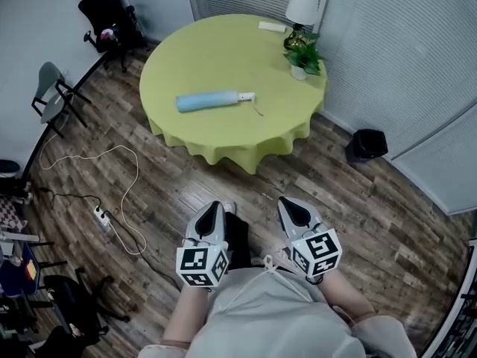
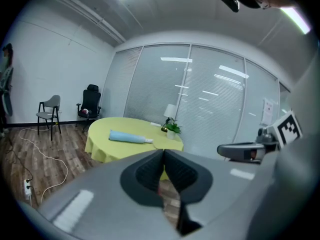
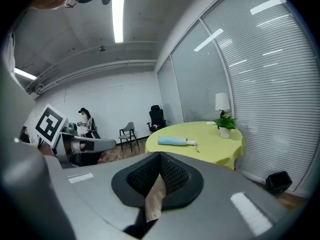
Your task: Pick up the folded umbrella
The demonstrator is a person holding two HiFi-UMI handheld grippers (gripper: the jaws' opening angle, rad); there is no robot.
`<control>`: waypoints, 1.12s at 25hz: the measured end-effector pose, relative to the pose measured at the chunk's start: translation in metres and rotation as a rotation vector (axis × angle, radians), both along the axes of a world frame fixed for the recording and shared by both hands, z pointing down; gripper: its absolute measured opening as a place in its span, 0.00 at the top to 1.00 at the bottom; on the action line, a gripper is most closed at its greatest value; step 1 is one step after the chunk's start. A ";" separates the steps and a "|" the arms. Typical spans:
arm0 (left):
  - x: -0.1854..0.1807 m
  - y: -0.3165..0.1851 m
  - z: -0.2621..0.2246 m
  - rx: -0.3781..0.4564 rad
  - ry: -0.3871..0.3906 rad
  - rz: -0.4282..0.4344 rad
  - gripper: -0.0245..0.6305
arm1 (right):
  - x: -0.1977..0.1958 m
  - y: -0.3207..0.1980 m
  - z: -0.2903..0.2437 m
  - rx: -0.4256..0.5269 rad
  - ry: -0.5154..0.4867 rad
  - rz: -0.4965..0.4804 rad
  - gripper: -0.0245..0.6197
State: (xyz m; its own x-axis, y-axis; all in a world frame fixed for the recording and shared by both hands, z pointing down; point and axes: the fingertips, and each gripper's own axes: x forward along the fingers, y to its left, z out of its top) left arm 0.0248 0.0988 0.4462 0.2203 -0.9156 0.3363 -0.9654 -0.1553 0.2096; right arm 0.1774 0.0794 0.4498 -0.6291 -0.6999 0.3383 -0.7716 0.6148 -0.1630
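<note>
A light-blue folded umbrella with a white handle lies on the round table's yellow-green cloth, left of the table's middle. Both grippers are held low in front of the person, over the wood floor and well short of the table. My left gripper is shut with nothing in it, and so is my right gripper. In the left gripper view the umbrella lies far beyond the shut left gripper. In the right gripper view the umbrella is also distant, past the right gripper.
A lamp, a potted plant and a small white object stand at the table's far right. A black bin sits right of the table. A grey chair, a black office chair and a cable with power strip are left.
</note>
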 end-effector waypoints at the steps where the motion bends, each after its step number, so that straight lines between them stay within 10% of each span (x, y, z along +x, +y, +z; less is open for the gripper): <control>1: -0.003 -0.014 0.000 0.002 -0.004 0.010 0.95 | -0.003 -0.013 0.000 0.002 0.000 0.008 0.96; 17: -0.116 -0.311 0.001 0.003 -0.047 0.167 0.95 | -0.112 -0.299 -0.005 -0.033 0.007 0.124 0.96; 28: -0.145 -0.404 0.023 -0.003 0.047 0.209 0.95 | -0.171 -0.403 -0.003 -0.015 -0.023 0.101 0.96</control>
